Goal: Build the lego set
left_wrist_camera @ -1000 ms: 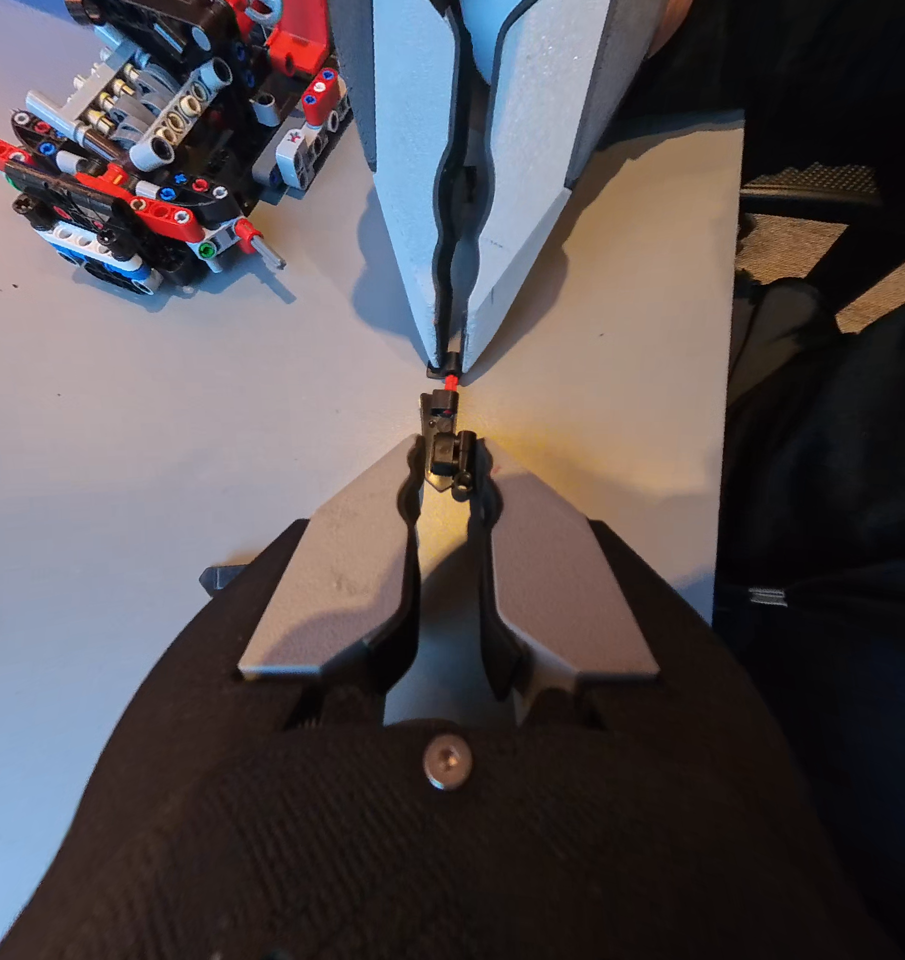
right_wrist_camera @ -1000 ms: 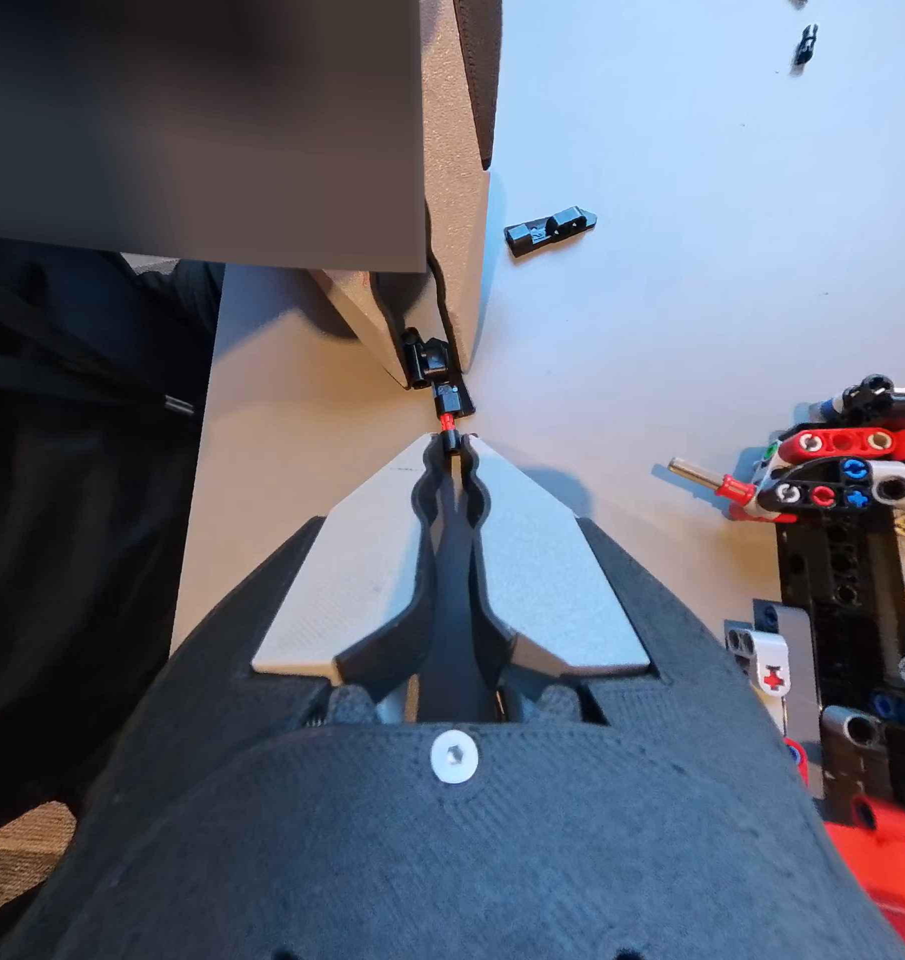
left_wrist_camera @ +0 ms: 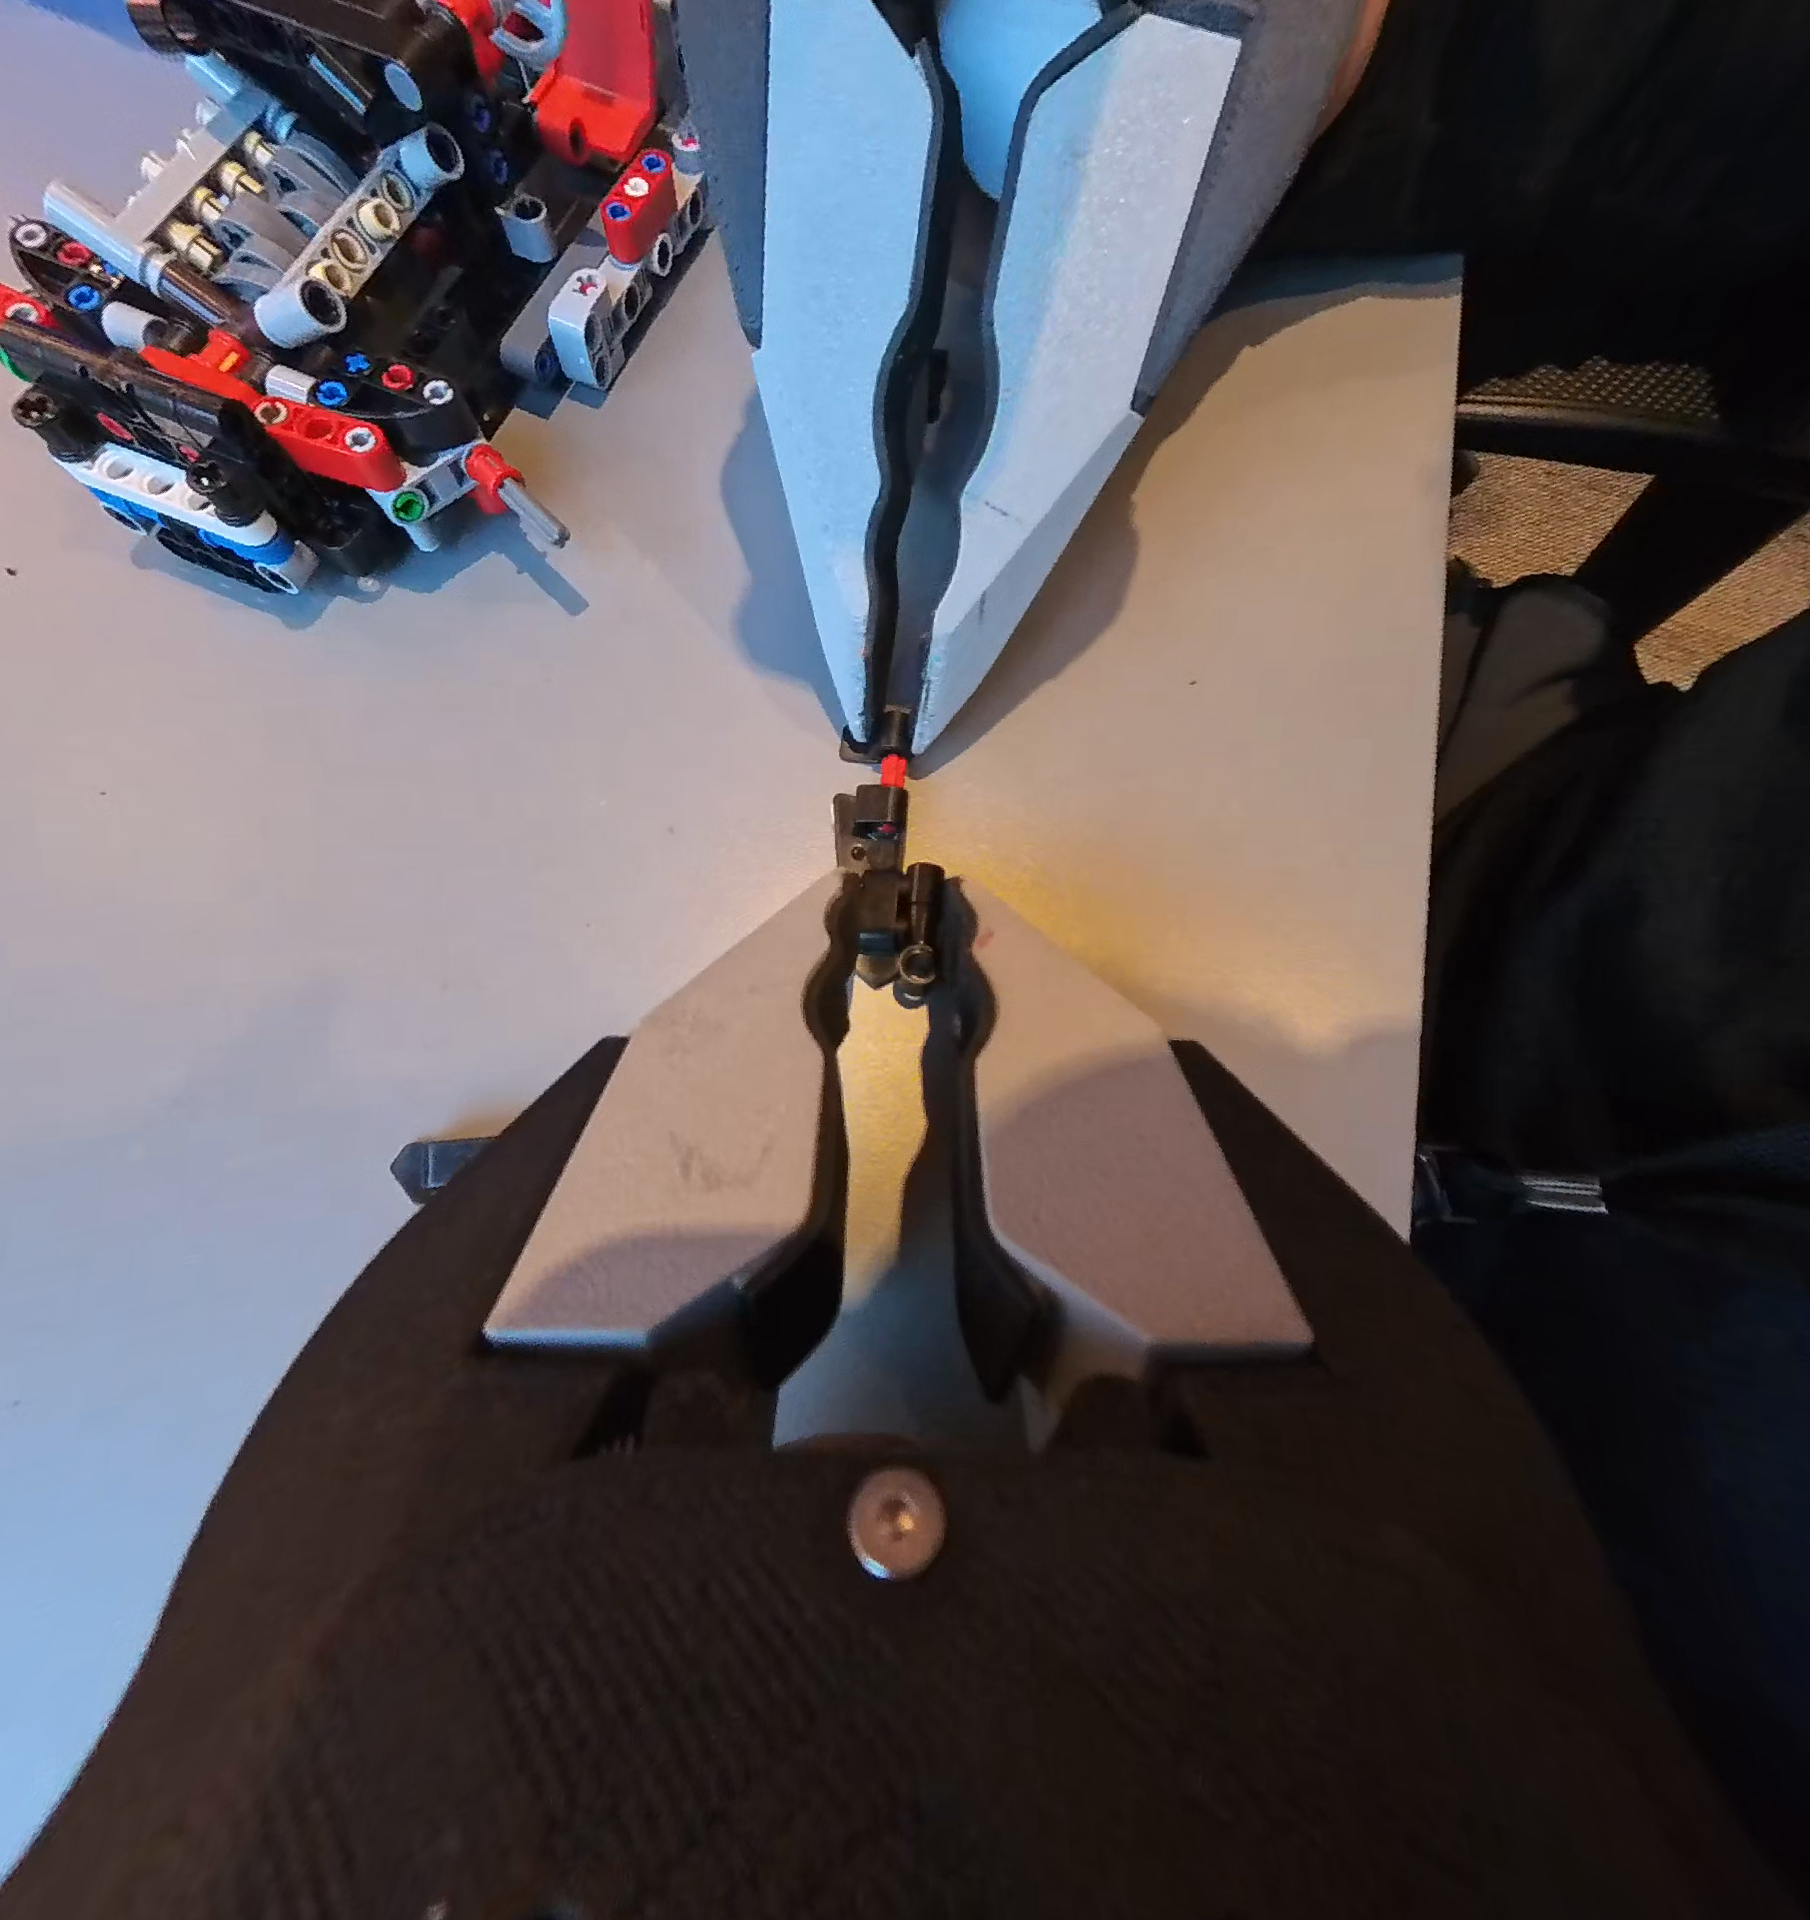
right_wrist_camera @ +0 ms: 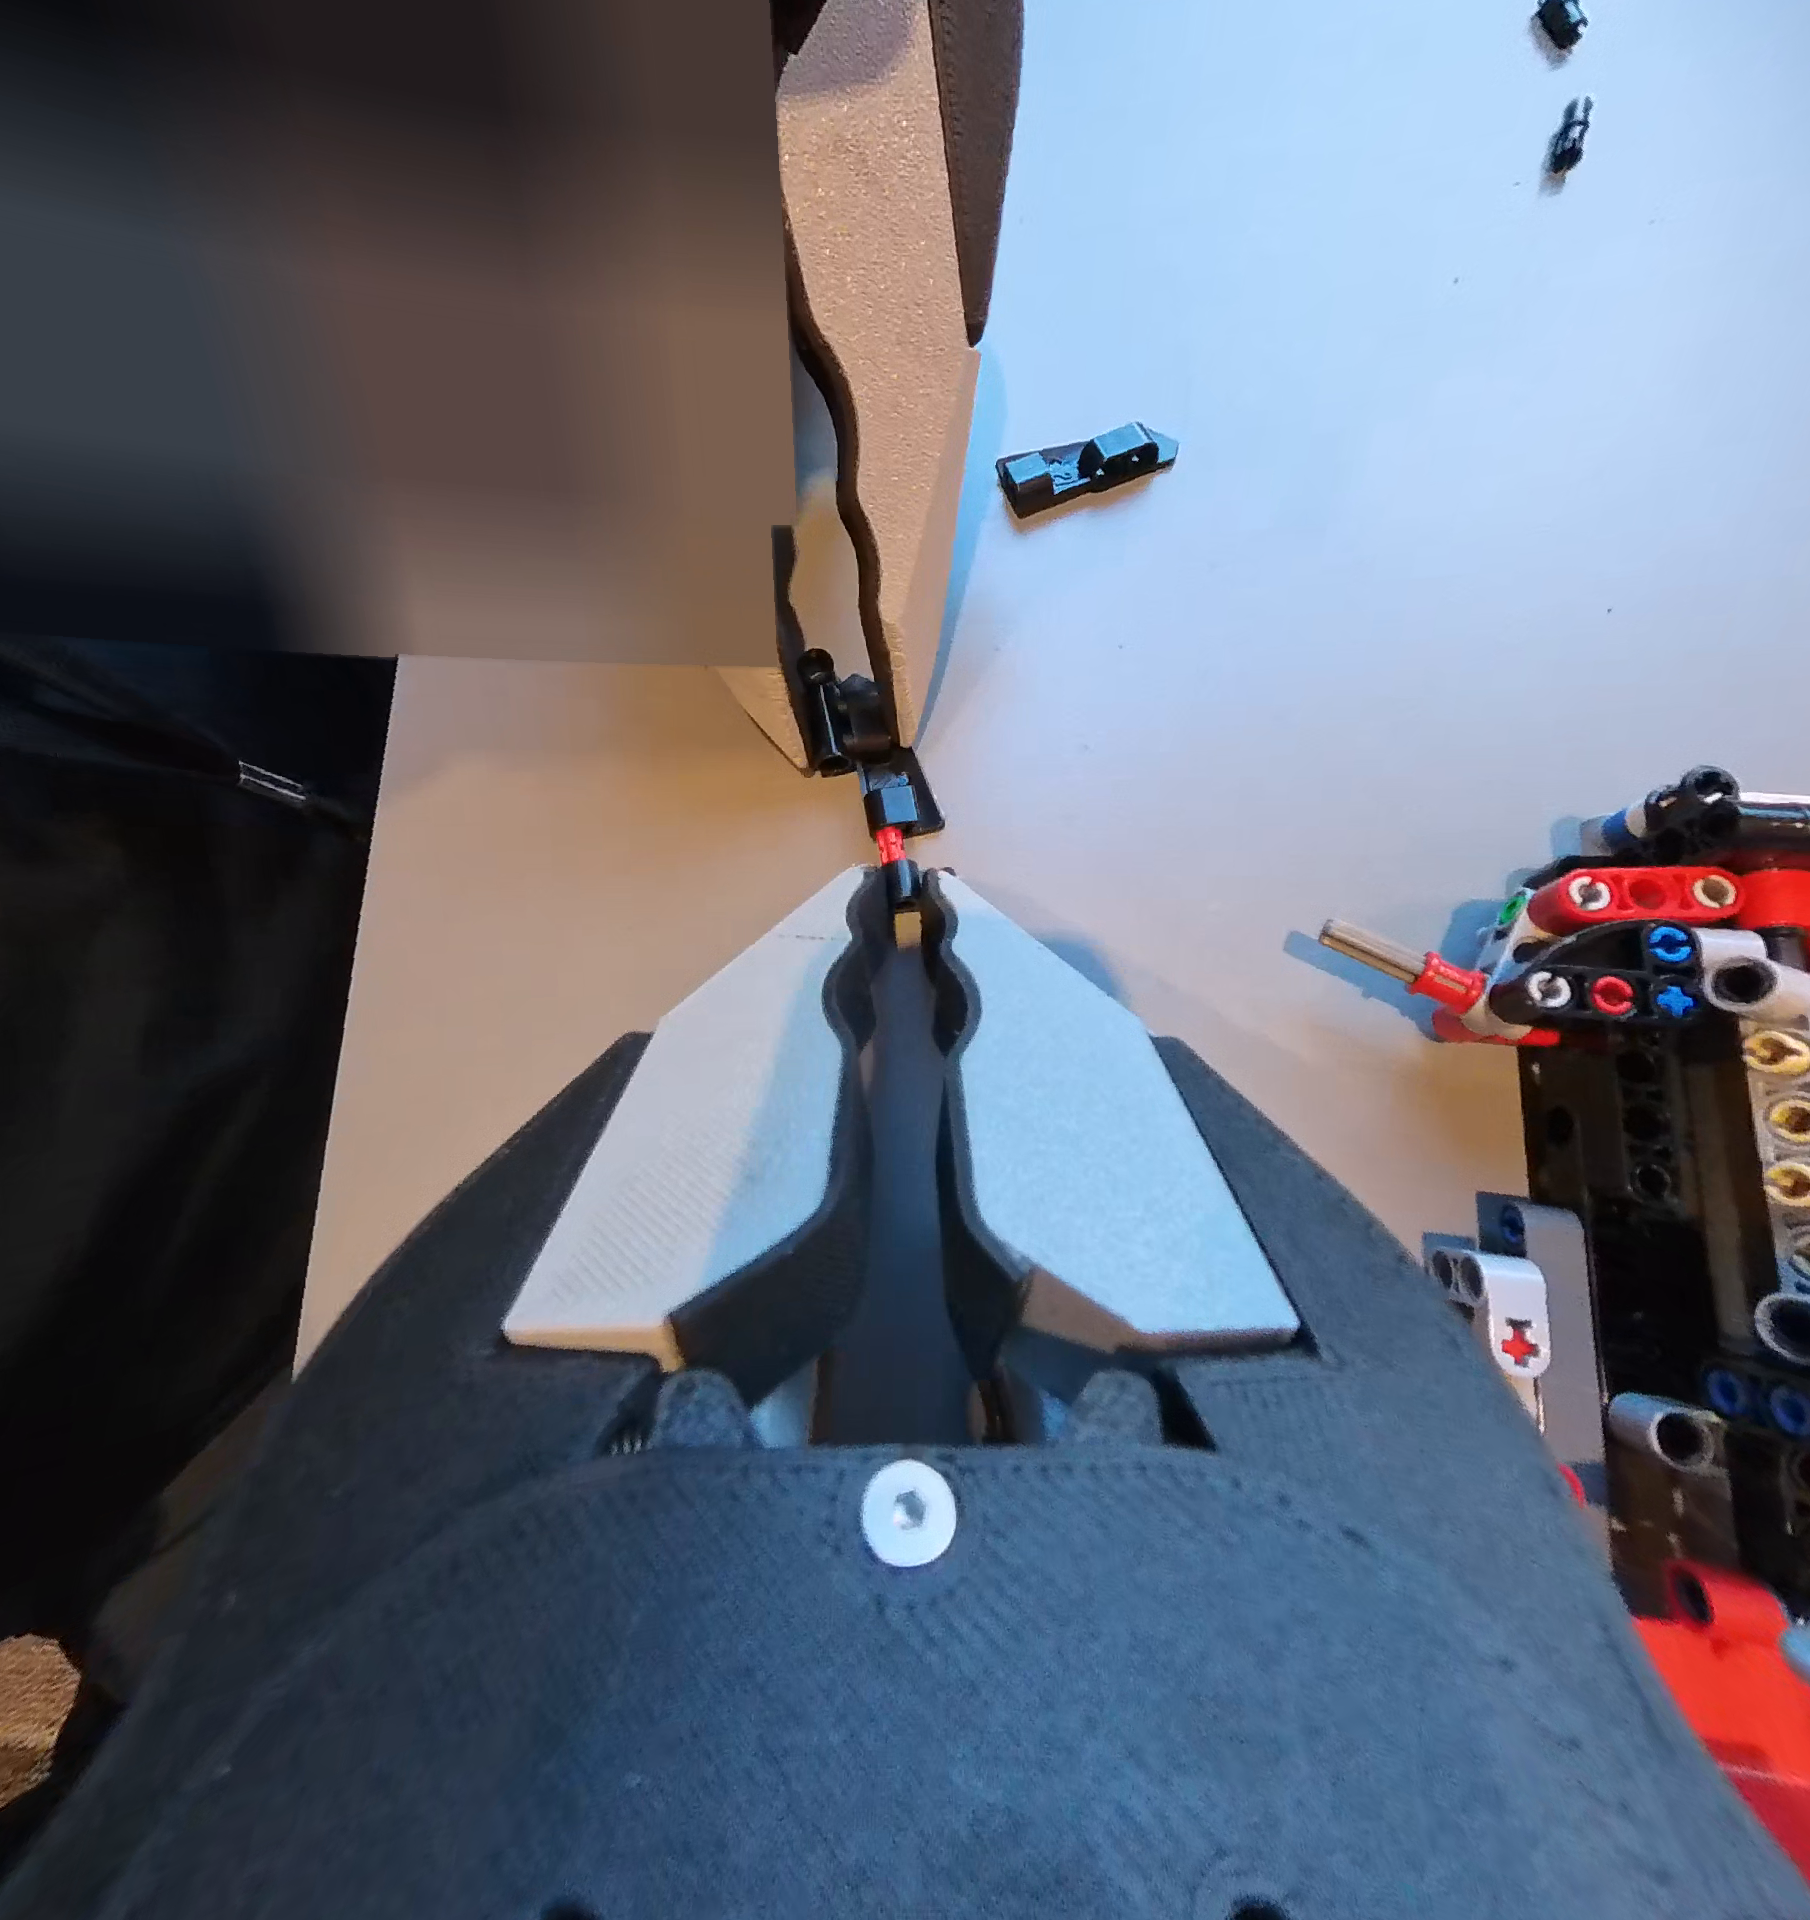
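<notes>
The model (left_wrist_camera: 288,301), a red, black and grey chassis, stands part-built on the surface (left_wrist_camera: 257,935), well apart from the work in hand. Loose black parts lie unused: one connector (right_wrist_camera: 1088,468) near the left claw and two small pins (right_wrist_camera: 1566,130) farther off. Judged from this, much of the build remains.

The step in hand is a sub-assembly held clear of the surface edge. The left claw (left_wrist_camera: 896,935) is closed on a black joint piece (left_wrist_camera: 885,904). The right claw (right_wrist_camera: 906,899) is closed on the end of a red axle (right_wrist_camera: 888,844), whose other end sits in a black sleeve (left_wrist_camera: 875,821) touching the joint piece. How deep the axle is seated cannot be told; a short red length shows between sleeve and right claw.

The sub-assembly's long axis runs straight from one claw tip to the other, in line with both. The axle points toward the left claw. The side stub on the joint piece stands across that axis.
</notes>
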{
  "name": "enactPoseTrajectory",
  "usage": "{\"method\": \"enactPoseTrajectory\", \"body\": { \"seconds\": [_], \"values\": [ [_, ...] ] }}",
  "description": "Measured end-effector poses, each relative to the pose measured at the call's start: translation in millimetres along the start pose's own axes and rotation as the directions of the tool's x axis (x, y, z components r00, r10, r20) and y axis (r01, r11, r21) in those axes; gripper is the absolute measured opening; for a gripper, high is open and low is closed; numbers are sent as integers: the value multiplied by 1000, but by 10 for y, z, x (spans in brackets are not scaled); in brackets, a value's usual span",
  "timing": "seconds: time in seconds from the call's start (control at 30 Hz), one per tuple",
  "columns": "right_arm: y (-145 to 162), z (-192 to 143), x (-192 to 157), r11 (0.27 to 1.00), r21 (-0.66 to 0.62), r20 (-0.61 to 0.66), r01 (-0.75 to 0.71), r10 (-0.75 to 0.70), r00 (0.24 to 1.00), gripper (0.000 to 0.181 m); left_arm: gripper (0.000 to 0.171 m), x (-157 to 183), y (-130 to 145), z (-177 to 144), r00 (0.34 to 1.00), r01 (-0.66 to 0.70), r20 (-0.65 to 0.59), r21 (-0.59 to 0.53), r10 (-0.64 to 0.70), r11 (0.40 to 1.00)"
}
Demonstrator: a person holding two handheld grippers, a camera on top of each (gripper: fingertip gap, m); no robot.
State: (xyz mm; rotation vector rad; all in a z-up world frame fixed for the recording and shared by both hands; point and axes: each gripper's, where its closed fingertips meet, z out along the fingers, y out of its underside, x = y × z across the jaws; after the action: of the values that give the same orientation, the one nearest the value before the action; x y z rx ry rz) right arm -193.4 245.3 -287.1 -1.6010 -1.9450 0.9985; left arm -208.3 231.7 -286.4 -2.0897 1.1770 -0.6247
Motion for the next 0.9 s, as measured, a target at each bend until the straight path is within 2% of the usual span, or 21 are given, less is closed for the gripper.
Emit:
{"method": "enactPoseTrajectory", "body": {
  "seconds": [0.5, 0.7, 0.9],
  "values": [
    [-8, 20, -6, 1000, 0, -2, 14, -14, 1000, 3, 11, 0, -13, 11, 1000, -2, -1, -1, 2, 1000],
    [-12, 38, 4, 992, -9, -77, 124, -124, 989, 3, 11, 5, -22, 15, 998, 42, -47, -3, -43, 999],
    [-5, 37, -13, 989, -11, -61, 149, -149, 987, 3, 10, 6, -28, 34, 999, -38, -27, -12, 38, 999]
  ]
}}
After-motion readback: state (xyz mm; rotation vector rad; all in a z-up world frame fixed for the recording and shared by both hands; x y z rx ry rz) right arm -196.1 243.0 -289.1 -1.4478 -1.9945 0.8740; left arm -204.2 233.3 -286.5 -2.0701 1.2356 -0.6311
